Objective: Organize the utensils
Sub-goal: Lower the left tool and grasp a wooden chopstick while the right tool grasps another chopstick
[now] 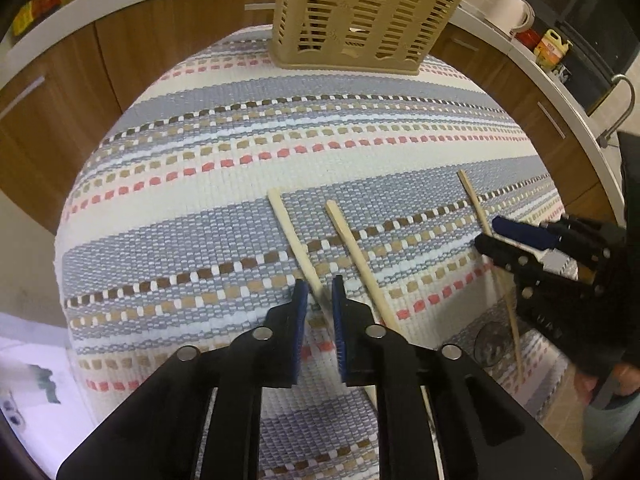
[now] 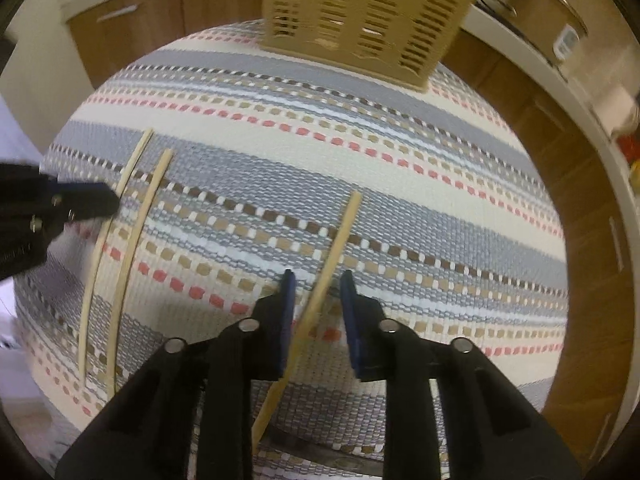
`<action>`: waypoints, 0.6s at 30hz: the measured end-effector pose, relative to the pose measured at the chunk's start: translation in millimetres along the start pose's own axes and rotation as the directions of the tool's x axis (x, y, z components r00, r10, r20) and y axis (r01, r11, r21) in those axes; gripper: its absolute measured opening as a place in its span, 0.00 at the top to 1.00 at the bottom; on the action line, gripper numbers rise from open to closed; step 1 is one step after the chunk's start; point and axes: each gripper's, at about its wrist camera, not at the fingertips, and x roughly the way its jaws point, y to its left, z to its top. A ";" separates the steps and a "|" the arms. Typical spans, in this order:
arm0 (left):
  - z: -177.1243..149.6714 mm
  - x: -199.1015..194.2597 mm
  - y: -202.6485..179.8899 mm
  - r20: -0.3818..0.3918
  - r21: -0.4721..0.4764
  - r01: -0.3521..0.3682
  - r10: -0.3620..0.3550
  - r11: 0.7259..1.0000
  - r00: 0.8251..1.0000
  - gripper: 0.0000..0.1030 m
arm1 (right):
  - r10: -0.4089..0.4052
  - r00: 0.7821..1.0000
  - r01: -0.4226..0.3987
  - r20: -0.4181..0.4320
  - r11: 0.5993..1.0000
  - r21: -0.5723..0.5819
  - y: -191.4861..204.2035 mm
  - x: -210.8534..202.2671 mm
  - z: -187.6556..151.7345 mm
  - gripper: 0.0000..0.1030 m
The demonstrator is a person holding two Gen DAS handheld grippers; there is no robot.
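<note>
Left tool [image 1: 320, 292] pinching pale wooden chopstick [image 1: 292, 236]; right tool [image 2: 318, 280] spread w/ another [image 2: 338, 236] between: lift both level.

Basket [image 1: 362, 12] top cut off

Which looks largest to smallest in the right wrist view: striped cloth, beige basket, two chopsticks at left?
1. striped cloth
2. beige basket
3. outer left chopstick and inner left chopstick: alike, unranked.
Basket sits farthest, so it may look smaller than it is.
</note>
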 end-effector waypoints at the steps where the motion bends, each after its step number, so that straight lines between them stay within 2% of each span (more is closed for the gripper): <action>1: 1.7 0.9 -0.2 -0.002 -0.001 -0.010 0.010 1.000 1.000 0.79 | 0.006 1.000 -0.006 -0.004 1.000 -0.005 2.1 -0.1 0.8 0.89; 5: 10.2 5.5 -3.4 -0.032 0.022 -0.035 0.036 0.999 0.999 0.80 | 0.072 0.997 -0.072 -0.026 0.997 0.029 -3.6 1.1 5.3 0.93; 6: 10.5 5.5 -4.0 -0.035 0.029 -0.044 0.045 0.999 0.998 0.82 | 0.113 0.993 -0.111 -0.037 0.992 0.055 -10.2 2.1 7.0 0.93; 7: 11.7 7.2 -6.8 -0.034 0.042 -0.069 0.071 0.997 0.997 0.92 | 0.152 0.987 -0.148 -0.046 0.986 0.080 -17.3 3.2 8.5 0.94; 9: 11.9 7.8 -7.8 -0.026 0.052 -0.087 0.088 0.995 0.996 0.93 | 0.208 0.976 -0.200 -0.057 0.972 0.120 -31.9 4.5 11.6 0.97; 14: 14.2 3.2 2.9 -0.006 -0.011 -0.040 0.040 0.999 0.999 1.00 | 0.188 0.981 -0.178 -0.047 0.971 0.160 -66.9 -1.5 17.9 0.97; 18: 18.8 3.4 8.4 -0.011 -0.032 -0.024 0.024 0.999 1.000 1.00 | 0.123 0.991 -0.111 -0.053 0.976 0.186 -97.2 5.5 23.6 0.97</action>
